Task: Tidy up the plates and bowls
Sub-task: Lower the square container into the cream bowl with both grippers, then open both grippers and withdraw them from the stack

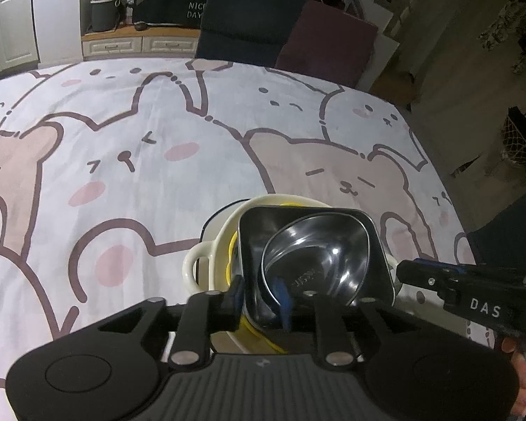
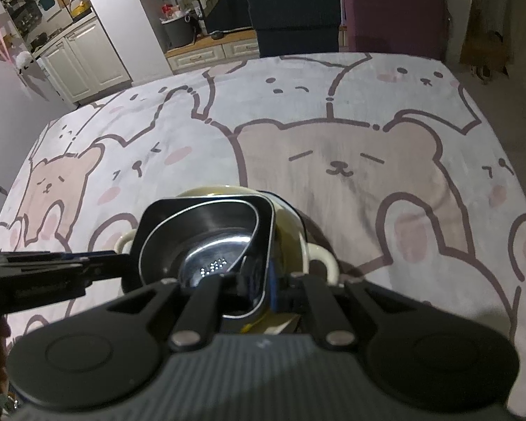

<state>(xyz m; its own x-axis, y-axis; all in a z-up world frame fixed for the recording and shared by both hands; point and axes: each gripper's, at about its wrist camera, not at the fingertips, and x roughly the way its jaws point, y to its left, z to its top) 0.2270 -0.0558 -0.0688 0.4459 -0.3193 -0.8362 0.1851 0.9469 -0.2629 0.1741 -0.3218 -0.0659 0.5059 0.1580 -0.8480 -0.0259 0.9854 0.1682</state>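
A: Where does the stack sit?
B: At 6 o'clock on the tablecloth: steel bowl in black square dish, inside cream pot.
A: Grippers?
B: Left gripper and right gripper straddle the dish's rim at opposite sides, jaws slightly parted; whether the pads press it cannot be told

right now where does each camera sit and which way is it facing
Left wrist: on the left tool, looking down over the stacked dishes toward the chairs; a hand shows at right.
Right wrist: on the right tool, facing the same way; the left tool enters from the left.
Shared: the steel bowl in a black square dish, cream handled pot, bear tablecloth.
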